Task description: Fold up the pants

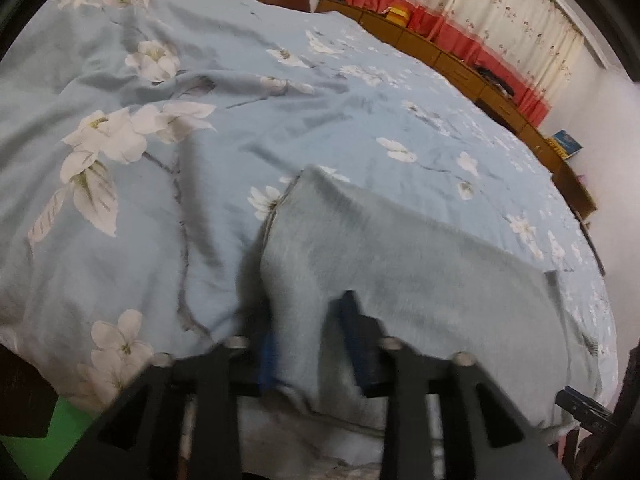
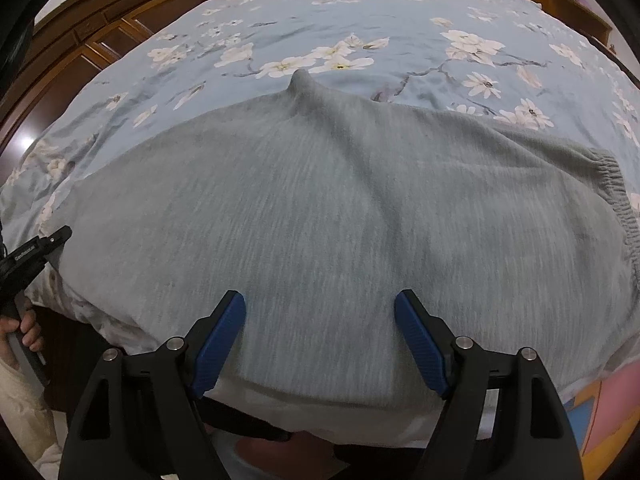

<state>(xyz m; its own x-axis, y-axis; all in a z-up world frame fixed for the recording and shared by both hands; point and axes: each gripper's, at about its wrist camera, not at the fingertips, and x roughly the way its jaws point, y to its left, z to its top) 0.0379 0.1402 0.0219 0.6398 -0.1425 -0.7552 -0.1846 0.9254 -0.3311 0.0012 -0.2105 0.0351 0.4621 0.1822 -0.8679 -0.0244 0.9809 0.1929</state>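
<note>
Grey-green fleece pants [image 2: 340, 200] lie spread on the bed near its front edge, the elastic waistband [image 2: 618, 196] at the right and the crotch point [image 2: 300, 78] toward the far side. My right gripper [image 2: 320, 308] is open just above the near edge of the pants, empty. In the left wrist view the pants [image 1: 420, 264] run off to the right. My left gripper [image 1: 310, 320] has its blue pads either side of a bunched fold of the pants at their left end and looks shut on it. The left gripper also shows at the left edge of the right wrist view [image 2: 36, 252].
The bed carries a light blue floral cover [image 1: 180, 120]. A dark wooden wardrobe [image 2: 88, 44] stands at the left. A low wooden cabinet [image 1: 472, 68] runs along the far side under red and white curtains [image 1: 480, 12]. The bed's front edge [image 2: 320, 412] is right below my right gripper.
</note>
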